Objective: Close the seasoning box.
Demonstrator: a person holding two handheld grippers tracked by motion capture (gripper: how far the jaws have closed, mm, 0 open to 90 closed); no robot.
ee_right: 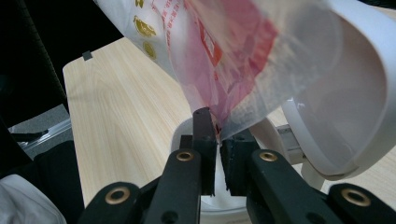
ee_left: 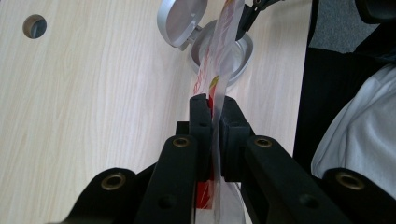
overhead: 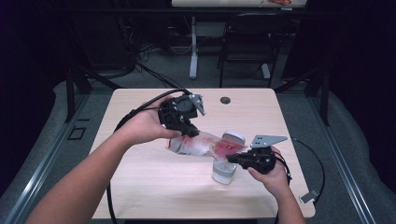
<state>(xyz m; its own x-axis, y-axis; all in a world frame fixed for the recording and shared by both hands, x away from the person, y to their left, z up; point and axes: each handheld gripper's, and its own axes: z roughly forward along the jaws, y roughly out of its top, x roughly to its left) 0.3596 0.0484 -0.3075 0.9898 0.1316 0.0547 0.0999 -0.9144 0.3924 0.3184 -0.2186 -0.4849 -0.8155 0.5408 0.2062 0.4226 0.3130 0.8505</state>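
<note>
The left claw [ee_left: 212,105] is closed on a thin plastic bag [ee_left: 219,60]; its two black jaws press the film between them, and the bag runs on past them toward the bin. In the high view the left claw [overhead: 190,132] grips the left end of the bag [overhead: 205,145], and the bag hangs above the desk [overhead: 140,186], stretched between both claws. It is clear, with red print and some yellow marks.

The right claw [ee_right: 217,126] is also closed on the bag [ee_right: 224,56], pinching an edge of the film between its jaws. In the high view the right claw [overhead: 232,160] holds the right end, directly over a small white bin [overhead: 223,173].

The bin stands on the near right part of the desk, and its lid [overhead: 232,138] is open, standing up on the far side. In the left claw's view the open mouth of the bin [ee_left: 243,56] lies under the far end of the bag, with the round lid [ee_left: 180,18] tipped back beside it. In the right claw's view the white lid [ee_right: 359,93] rises close on the right, just beside the bag.

A small round hole [overhead: 225,100] is in the far part of the desk, well apart from the bag.
</note>
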